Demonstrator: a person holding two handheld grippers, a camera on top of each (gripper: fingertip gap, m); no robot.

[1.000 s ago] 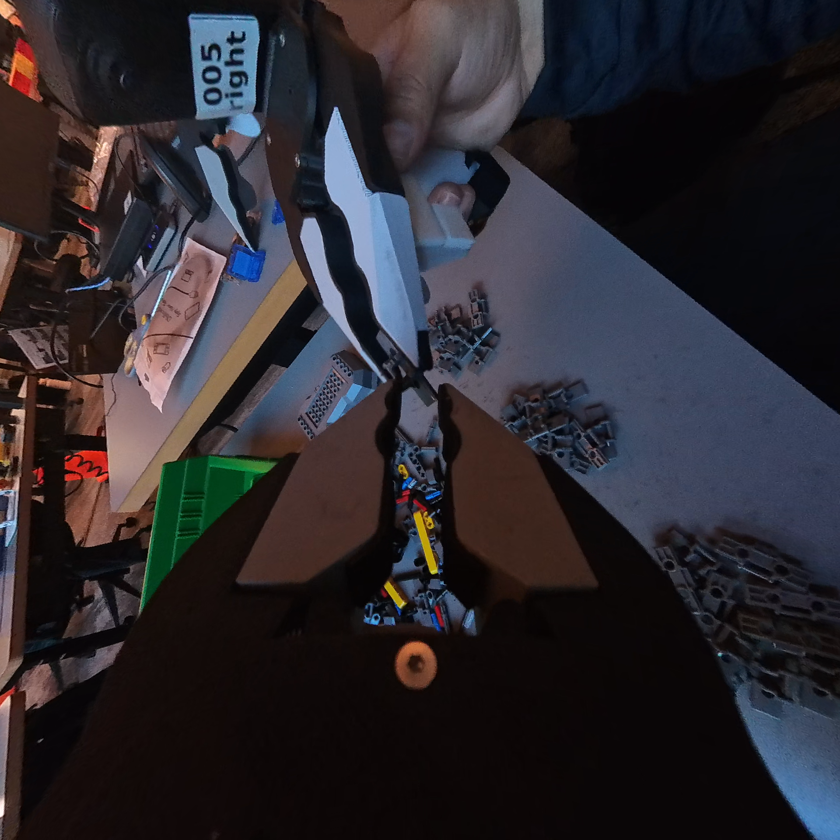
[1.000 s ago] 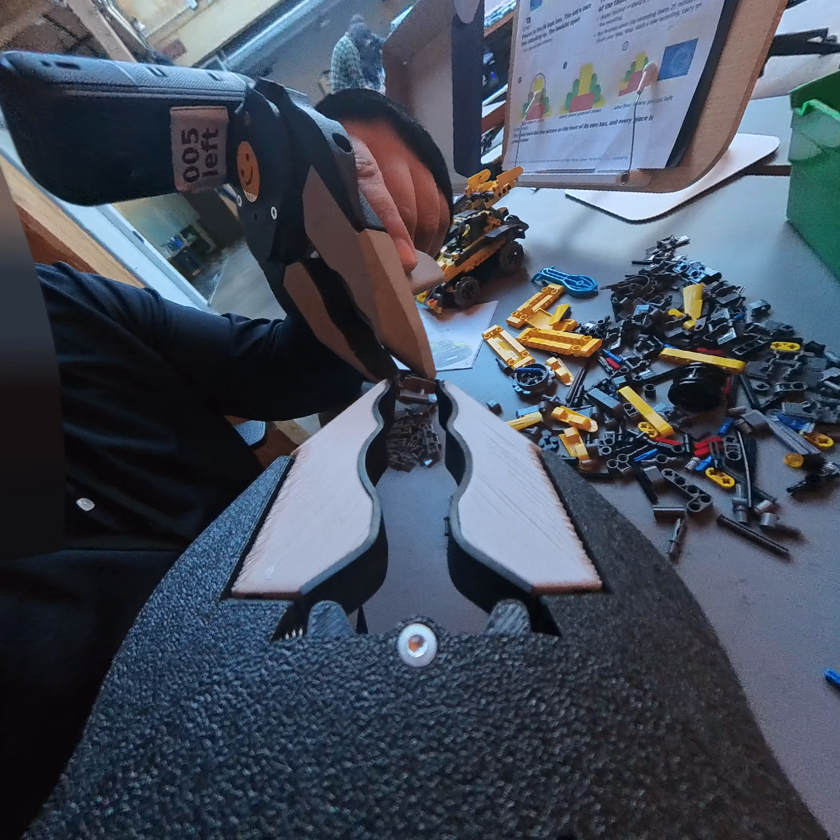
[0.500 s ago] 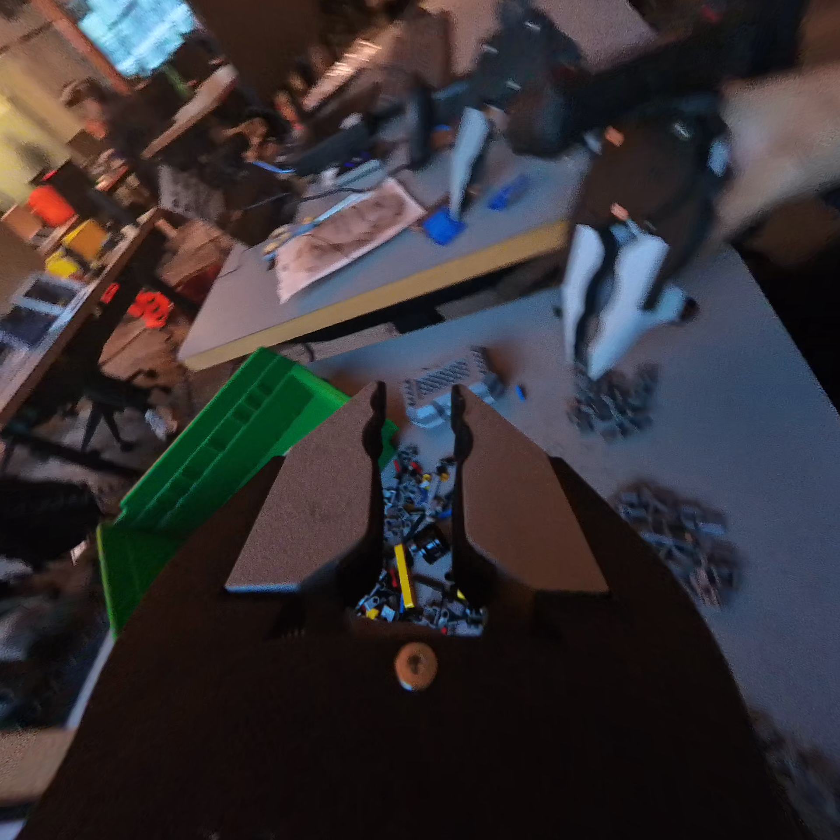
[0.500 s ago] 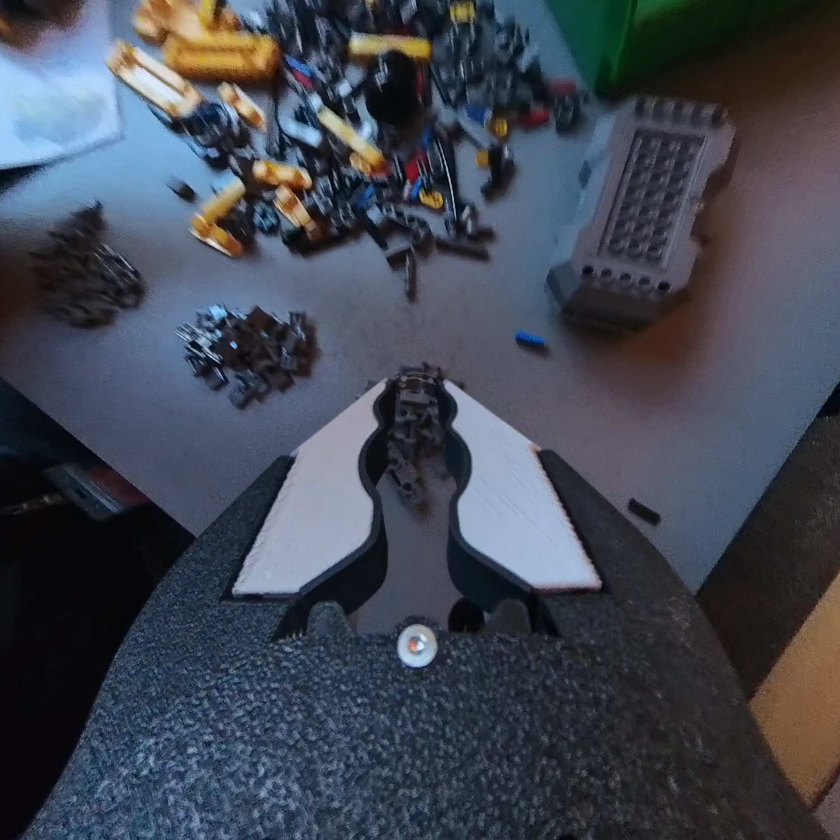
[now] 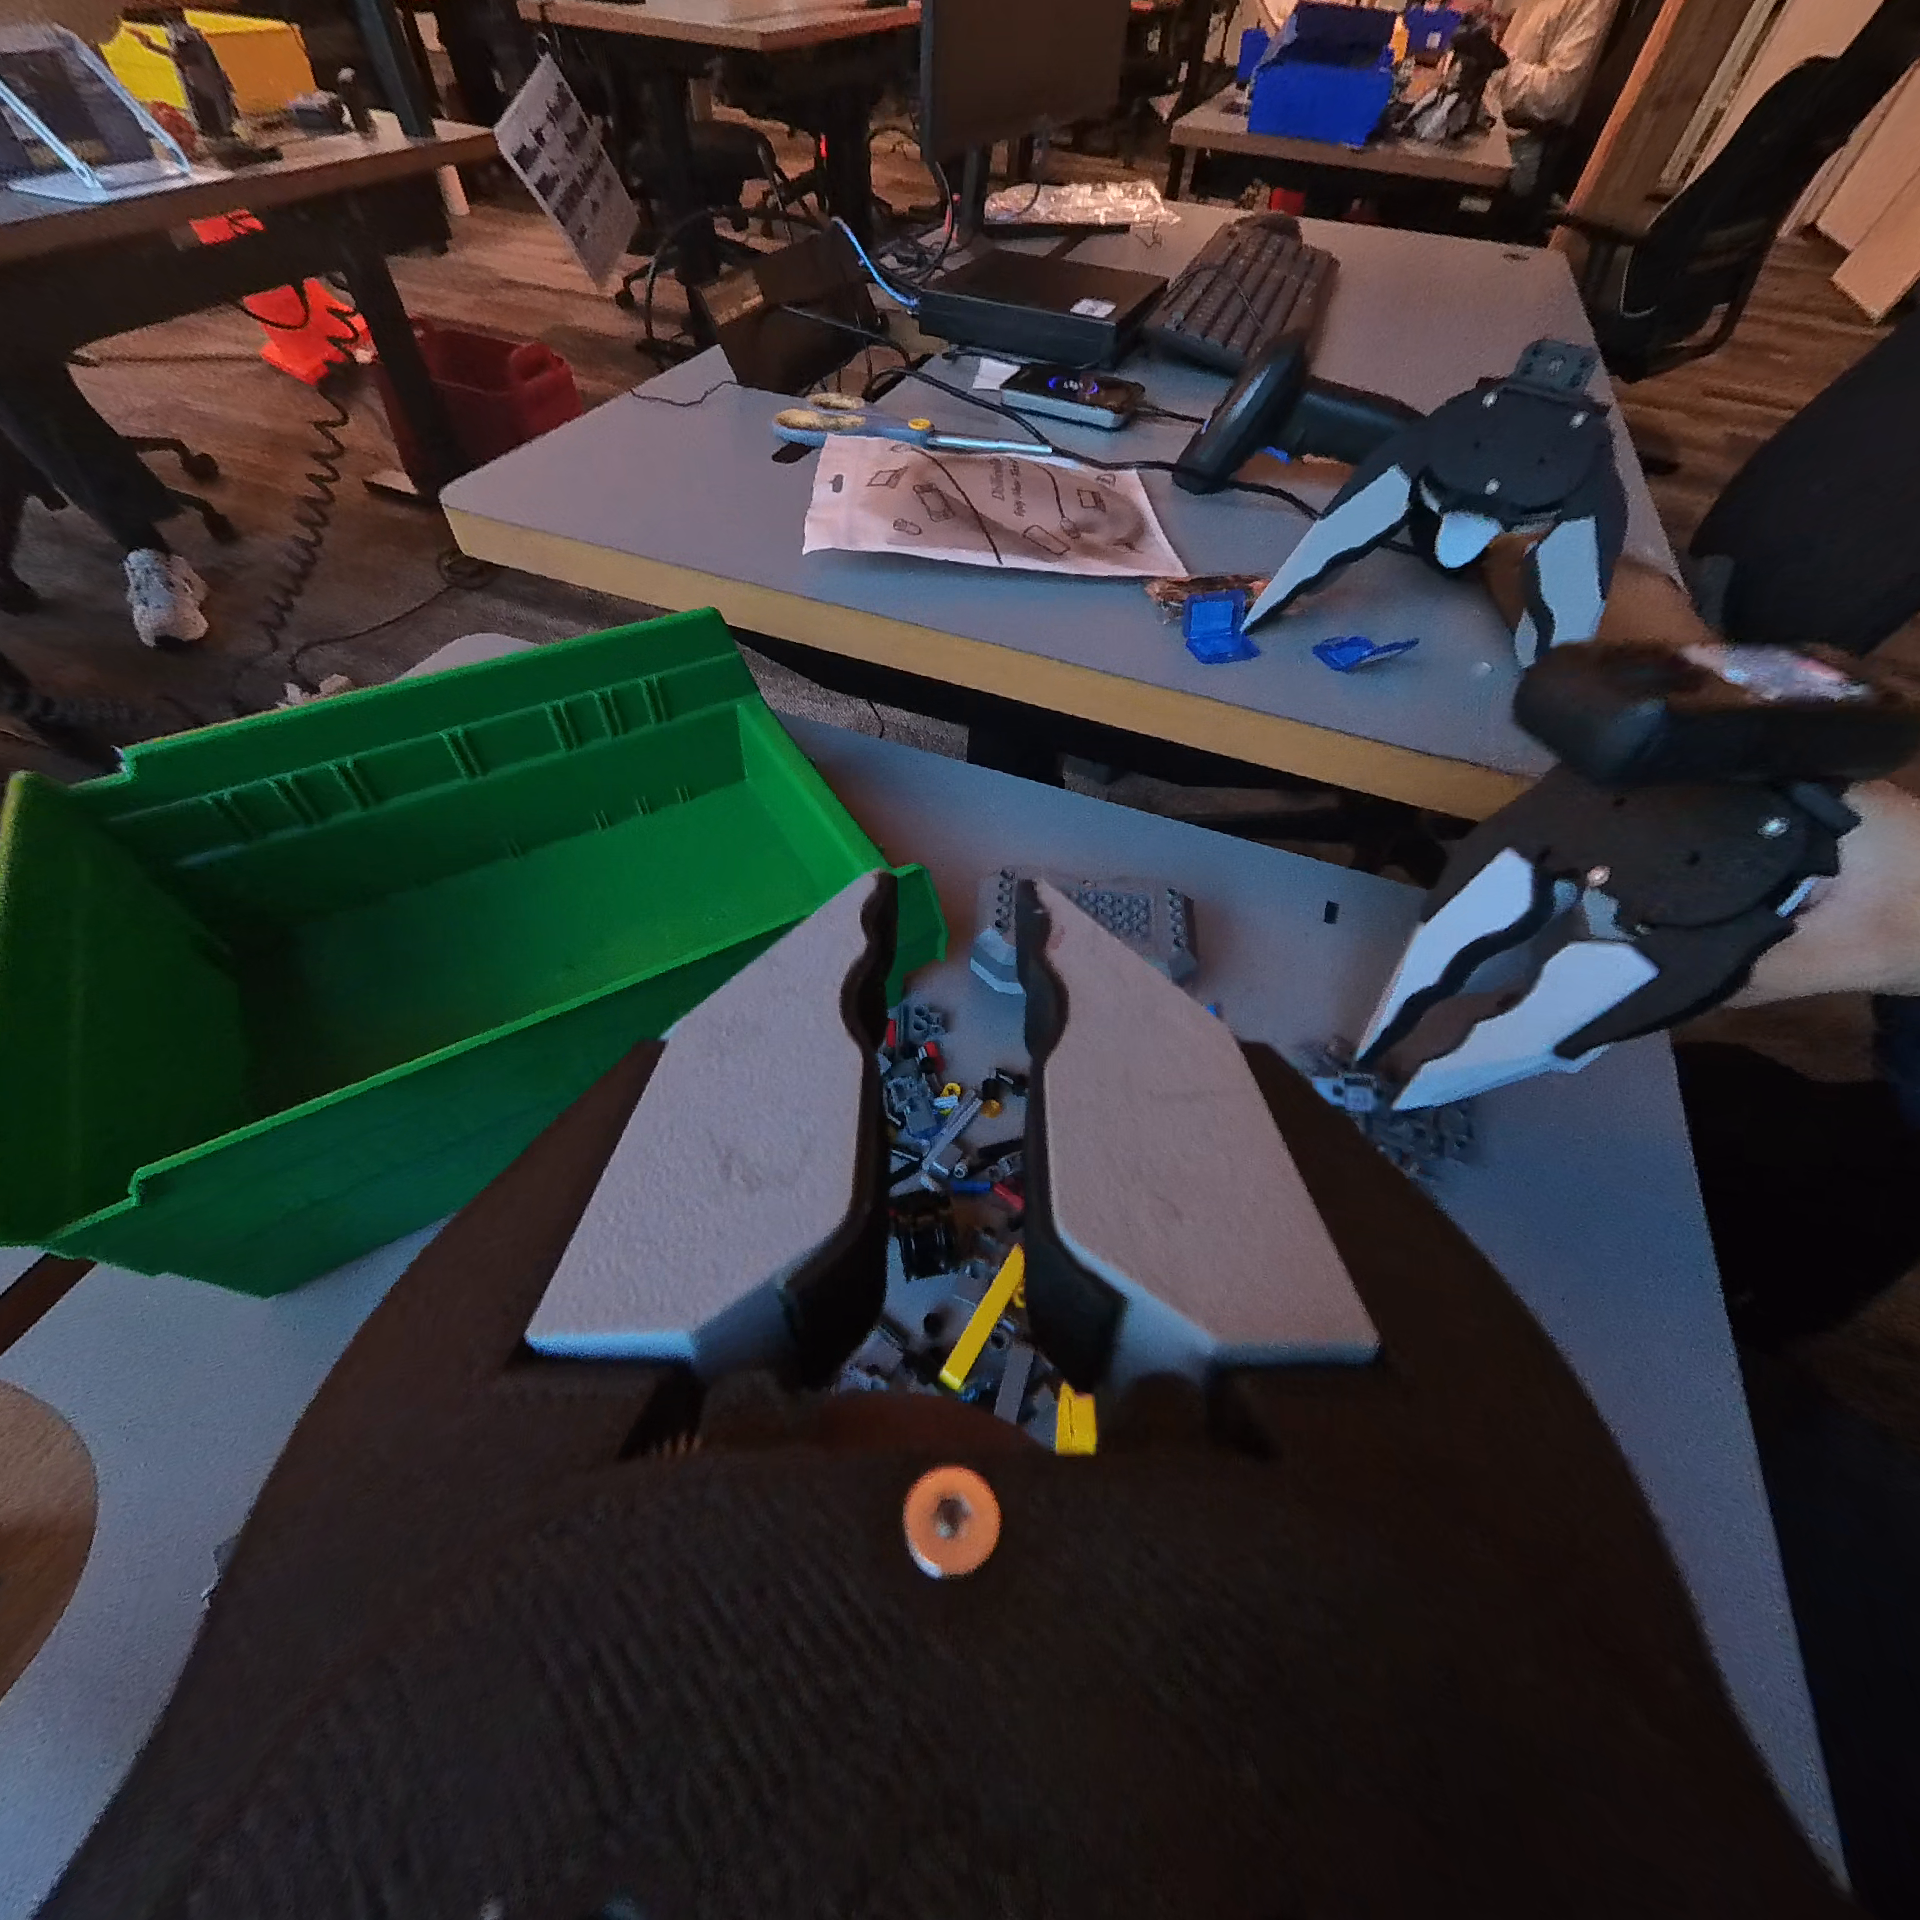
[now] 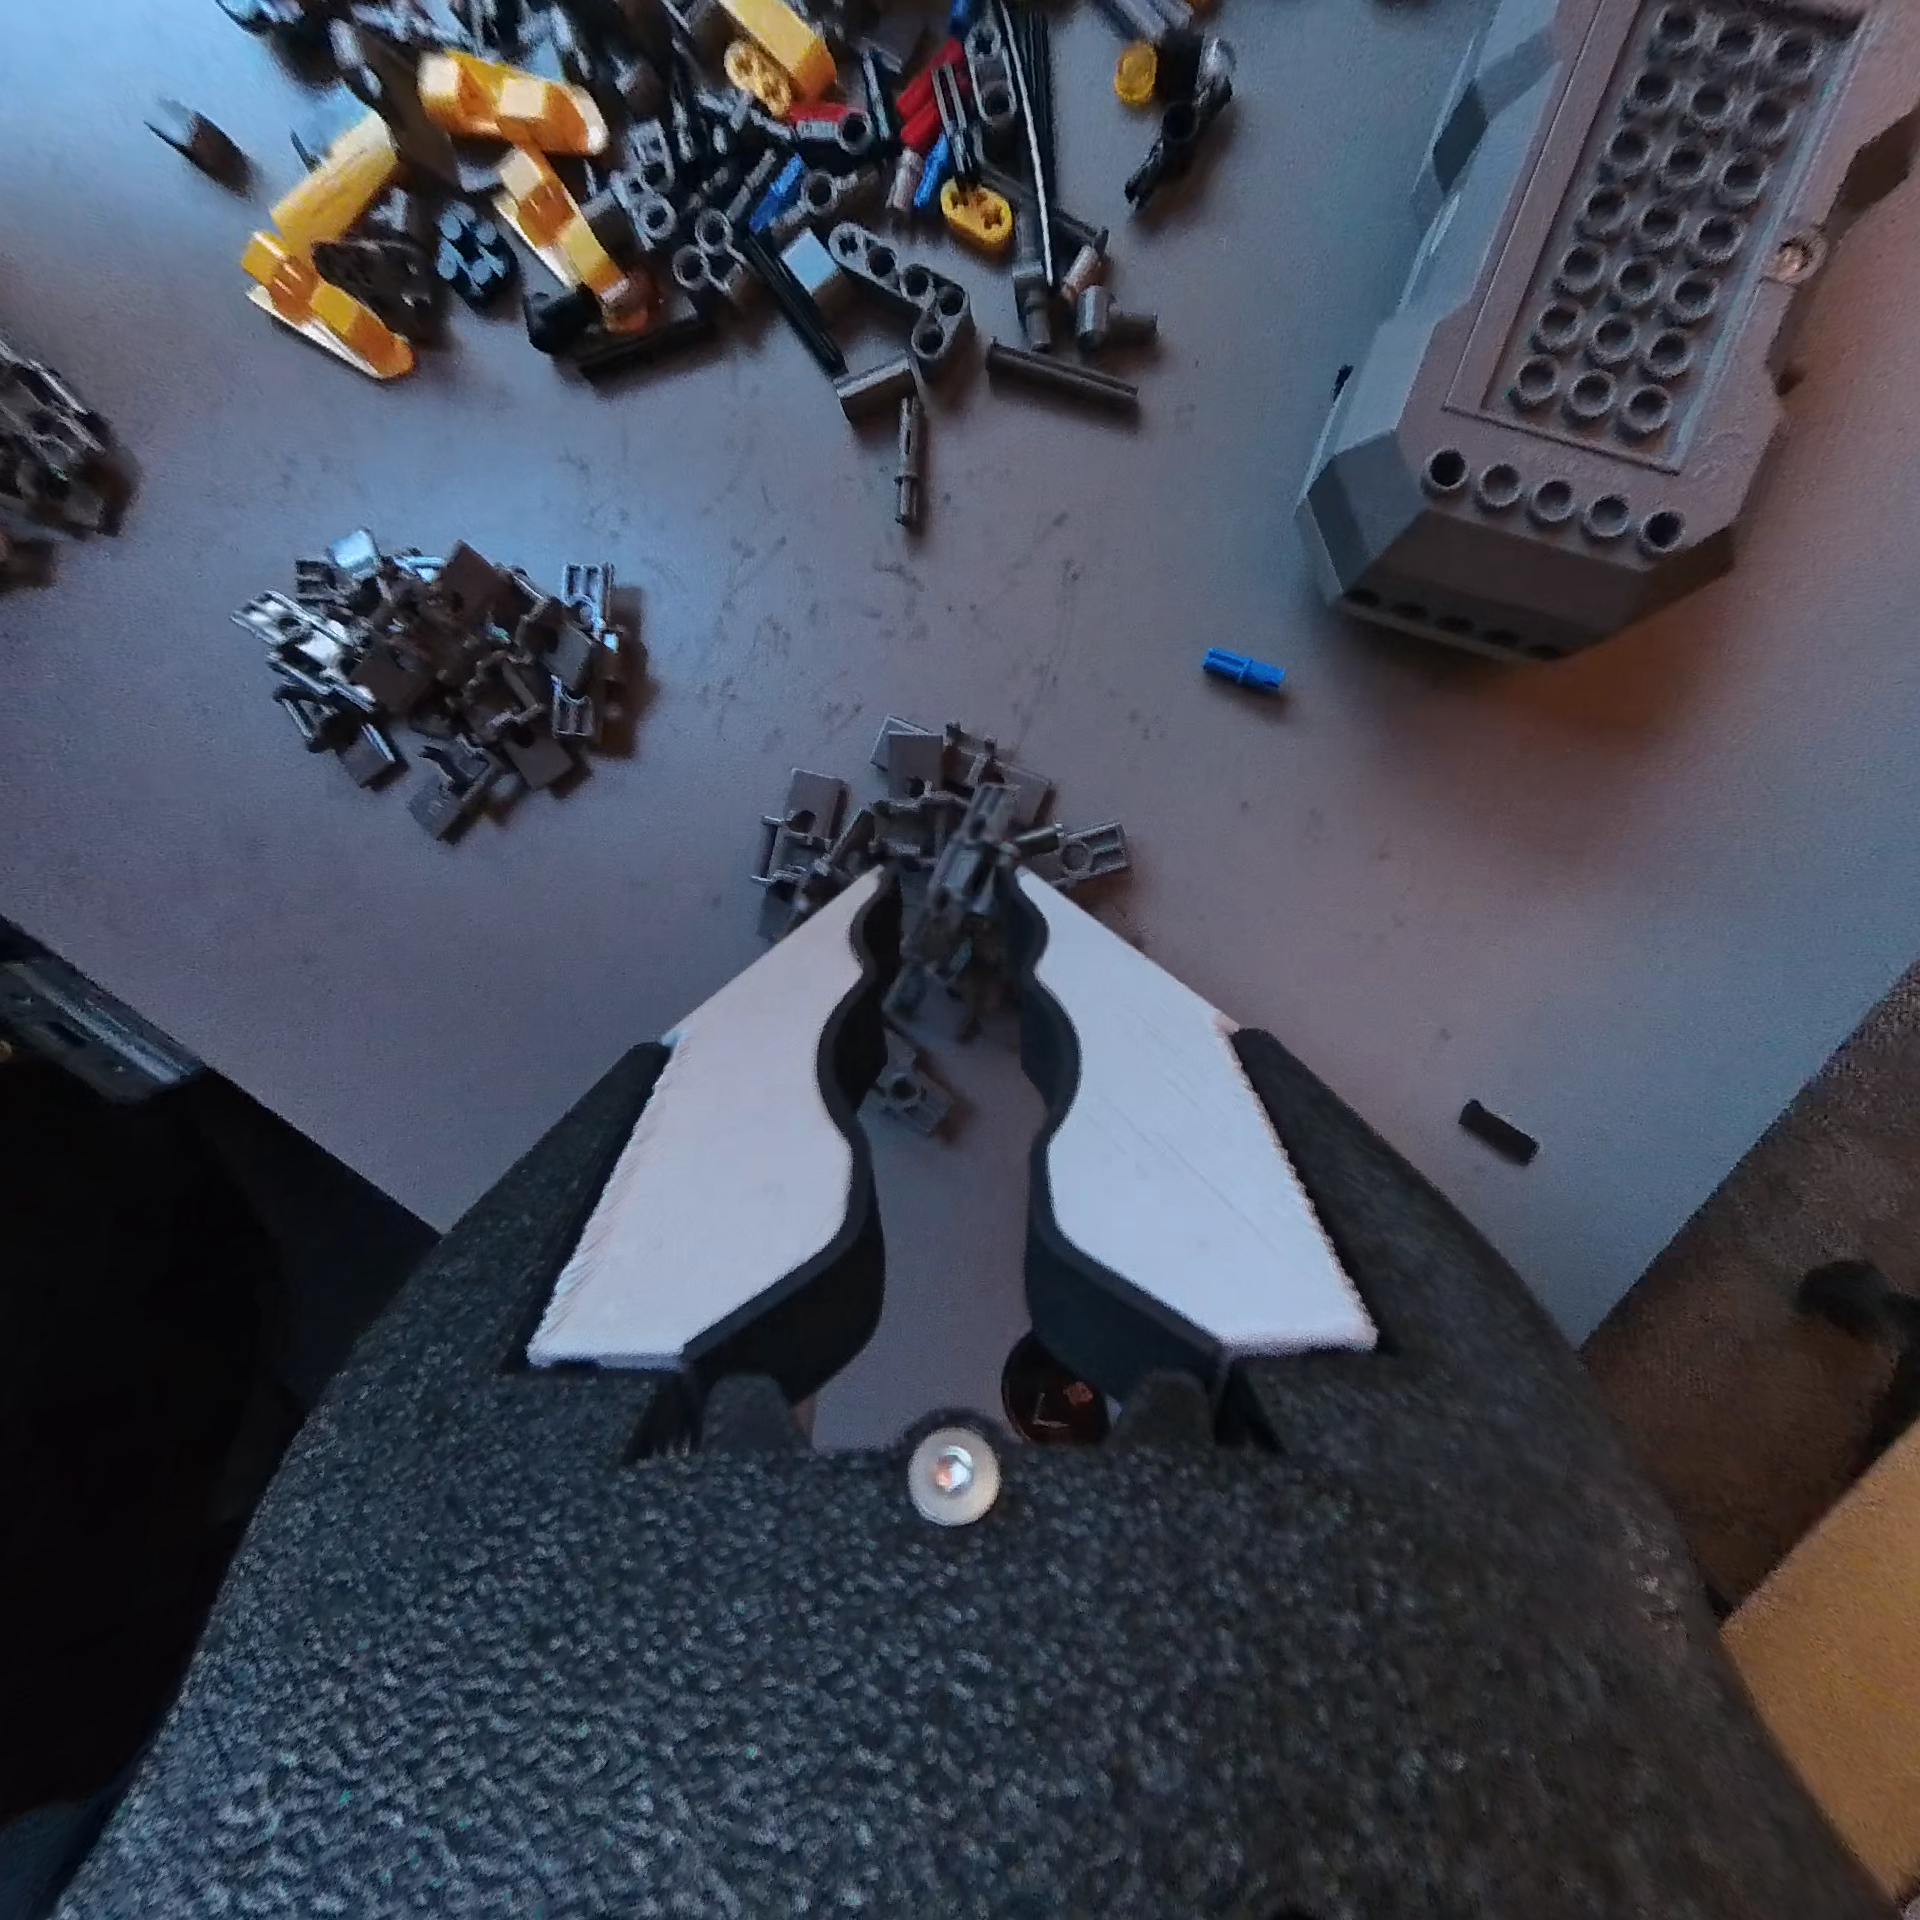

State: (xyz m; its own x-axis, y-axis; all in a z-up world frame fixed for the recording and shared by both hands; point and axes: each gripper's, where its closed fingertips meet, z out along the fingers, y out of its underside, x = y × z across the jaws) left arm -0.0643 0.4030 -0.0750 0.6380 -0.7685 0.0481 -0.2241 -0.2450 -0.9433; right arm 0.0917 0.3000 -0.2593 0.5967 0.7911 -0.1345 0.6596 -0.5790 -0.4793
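My right gripper [image 6: 953,888] is shut on a short chain of grey track links [image 6: 961,904] and holds it just above a small pile of the same links [image 6: 904,800] on the grey table [image 6: 727,499]. It also shows in the left wrist view [image 5: 1387,1086], tips down on that pile [image 5: 1418,1127]. My left gripper [image 5: 953,899] is slightly open and empty. It hangs above a mixed pile of small building parts [image 5: 956,1153], next to a green bin [image 5: 416,935].
A second grey link pile [image 6: 447,675] lies left, and the coloured parts pile [image 6: 779,187] lies beyond it. A grey studded block [image 6: 1590,312] sits right, near a blue pin [image 6: 1244,668] and a black pin [image 6: 1496,1130]. Another gripper [image 5: 1486,499] rests on the far table. Across from one pair of fingers to the other is roughly 25 cm.
The two grippers were tip to tip on the link chain. My left gripper has let go and swung away. My right gripper has turned down to the table with the chain.
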